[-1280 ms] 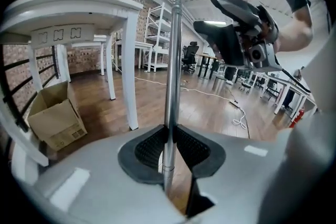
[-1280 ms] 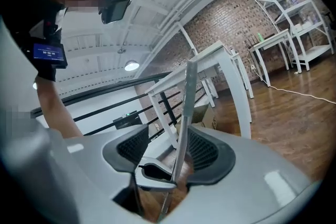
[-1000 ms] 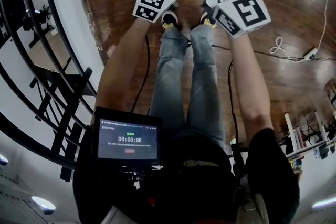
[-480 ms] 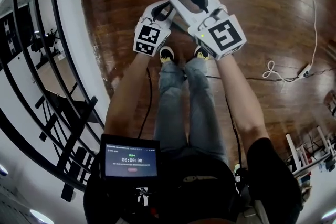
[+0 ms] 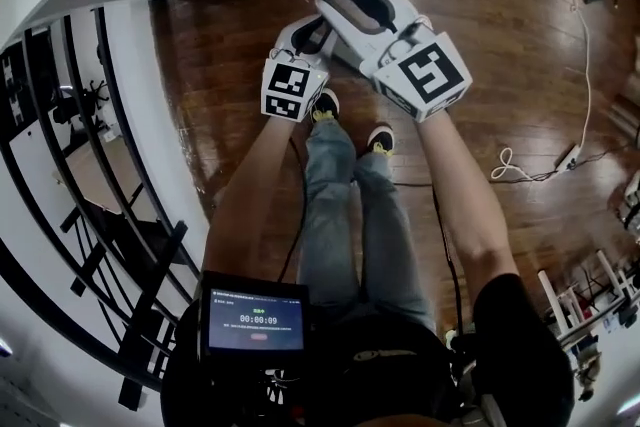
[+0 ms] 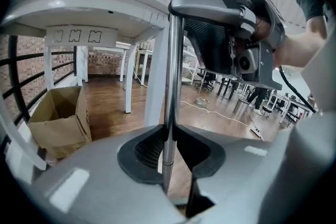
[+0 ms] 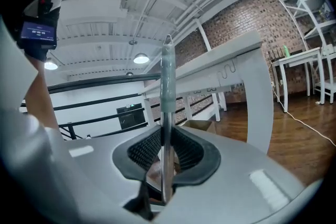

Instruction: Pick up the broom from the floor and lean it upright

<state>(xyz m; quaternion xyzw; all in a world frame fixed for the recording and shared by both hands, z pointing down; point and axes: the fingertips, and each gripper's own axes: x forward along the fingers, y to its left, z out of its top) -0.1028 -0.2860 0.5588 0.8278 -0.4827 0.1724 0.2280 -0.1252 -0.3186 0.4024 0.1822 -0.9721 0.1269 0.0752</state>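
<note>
Forward over the wooden floor (image 5: 480, 35) both hands are carried since a second ago, and the right gripper (image 7: 166, 153) has just been closed on the broom handle (image 7: 167, 76). The left gripper (image 6: 169, 147) is clamped lower down. The handle is held upright; leaning support is judged needed next.

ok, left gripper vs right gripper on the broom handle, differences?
Left gripper clamps the broom handle lower; right gripper clamps above it. Left sits on bare metal; right just under the pale green end grip, its fingers having just closed. Both shut on the handle.
</note>
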